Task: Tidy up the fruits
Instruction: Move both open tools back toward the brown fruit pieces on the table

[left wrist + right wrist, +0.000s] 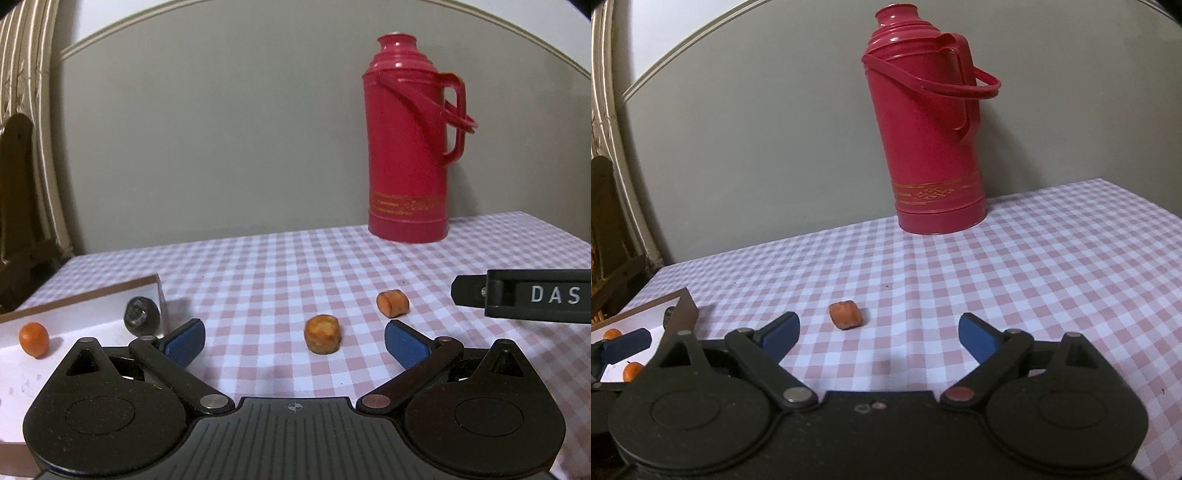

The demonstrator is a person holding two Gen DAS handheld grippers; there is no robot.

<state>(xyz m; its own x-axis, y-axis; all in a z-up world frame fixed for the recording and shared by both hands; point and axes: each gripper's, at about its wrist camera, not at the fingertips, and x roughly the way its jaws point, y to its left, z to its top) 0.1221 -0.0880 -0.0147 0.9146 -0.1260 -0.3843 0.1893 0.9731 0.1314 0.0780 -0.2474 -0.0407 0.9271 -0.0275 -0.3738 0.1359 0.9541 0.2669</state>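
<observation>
Two orange fruit pieces lie on the checked tablecloth: a round one between my left gripper's open fingertips, and a smaller one farther right, also in the right wrist view. My left gripper is open and empty, low over the cloth. My right gripper is open and empty, just short of the smaller piece; its side shows in the left wrist view. A shallow white tray with a brown rim at left holds an orange fruit and a dark round object.
A tall red thermos stands at the back of the table against the grey wall; it also shows in the right wrist view. A wooden chair and a striped curtain are beyond the table's left edge.
</observation>
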